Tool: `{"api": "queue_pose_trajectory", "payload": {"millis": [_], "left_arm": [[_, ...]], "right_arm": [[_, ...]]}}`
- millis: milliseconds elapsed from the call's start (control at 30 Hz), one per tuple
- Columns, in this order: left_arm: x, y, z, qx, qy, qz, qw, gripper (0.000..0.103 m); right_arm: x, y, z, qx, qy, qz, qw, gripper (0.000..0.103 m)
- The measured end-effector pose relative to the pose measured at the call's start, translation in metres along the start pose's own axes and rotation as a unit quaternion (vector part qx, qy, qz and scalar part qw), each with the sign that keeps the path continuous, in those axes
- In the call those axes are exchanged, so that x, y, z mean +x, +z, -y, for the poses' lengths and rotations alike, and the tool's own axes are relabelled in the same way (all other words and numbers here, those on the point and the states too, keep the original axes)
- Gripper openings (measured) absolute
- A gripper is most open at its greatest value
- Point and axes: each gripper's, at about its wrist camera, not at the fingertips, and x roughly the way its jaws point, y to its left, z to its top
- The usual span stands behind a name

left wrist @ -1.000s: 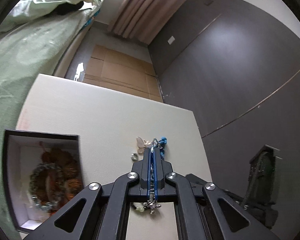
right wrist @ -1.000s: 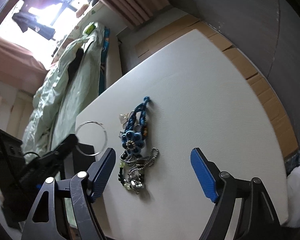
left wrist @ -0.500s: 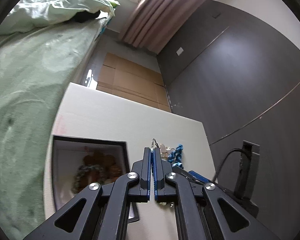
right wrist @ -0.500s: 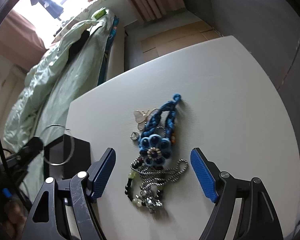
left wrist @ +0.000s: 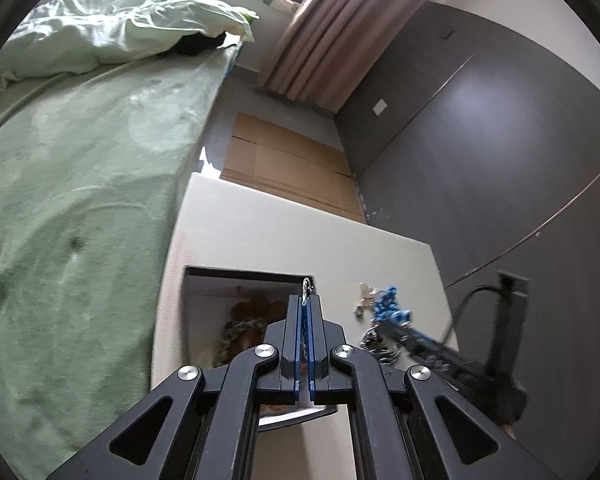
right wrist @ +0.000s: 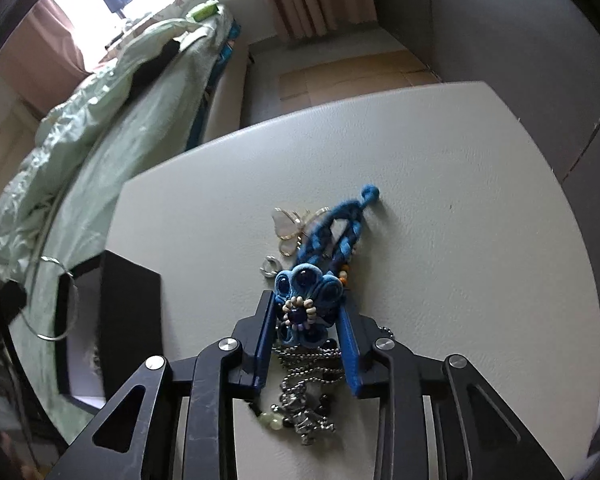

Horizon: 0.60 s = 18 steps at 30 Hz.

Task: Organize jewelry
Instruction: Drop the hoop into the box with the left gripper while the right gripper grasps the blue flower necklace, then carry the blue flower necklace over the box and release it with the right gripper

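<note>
Two grippers at work: one carrying a ring to the box, one closing on the blue piece.

Clenched on a thin silver hoop (right wrist: 54, 298), the left gripper (left wrist: 305, 304) hung over the open dark-walled box (left wrist: 244, 276), where beaded bracelets (left wrist: 240, 330) lay; releasing it inside seemed the next move. The right gripper (right wrist: 309, 314) had just been closing, its blue pads flanking the braided blue flower ornament (right wrist: 308, 292) on the pale, faintly textured counter (right wrist: 460, 240); whether the pads already pressed it I could not tell. A tangled ball chain (right wrist: 312, 368), green beads and a translucent butterfly charm (right wrist: 290, 226) lay touching it, so a clean lift would likely need care.
</note>
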Motion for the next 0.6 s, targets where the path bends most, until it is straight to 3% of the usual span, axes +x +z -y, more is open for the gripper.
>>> {"api": "queue_pose_trajectory", "payload": {"millis": [300, 367, 433, 500, 600], "left_arm": [[0.006, 0.001, -0.015, -0.002, 0.049, -0.019, 0.9986, 0.004], [0.007, 0.001, -0.018, -0.003, 0.056, -0.023, 0.9981, 0.016], [0.005, 0.001, -0.021, -0.007, 0.053, -0.017, 0.9984, 0.054], [-0.002, 0.002, -0.02, -0.007, 0.051, 0.0, 0.9987, 0.064], [-0.007, 0.003, -0.018, -0.005, 0.053, 0.01, 0.9985, 0.064]], "right_arm": [[-0.04, 0.0, -0.007, 0.004, 0.048, 0.045, 0.998, 0.03], [-0.051, 0.0, -0.01, 0.003, 0.064, 0.06, 0.996, 0.03], [-0.06, 0.002, -0.016, 0.001, 0.081, 0.074, 0.994, 0.03], [-0.07, 0.002, -0.022, -0.002, 0.099, 0.088, 0.991, 0.03], [-0.08, 0.002, -0.033, -0.009, 0.128, 0.107, 0.986, 0.03]]}}
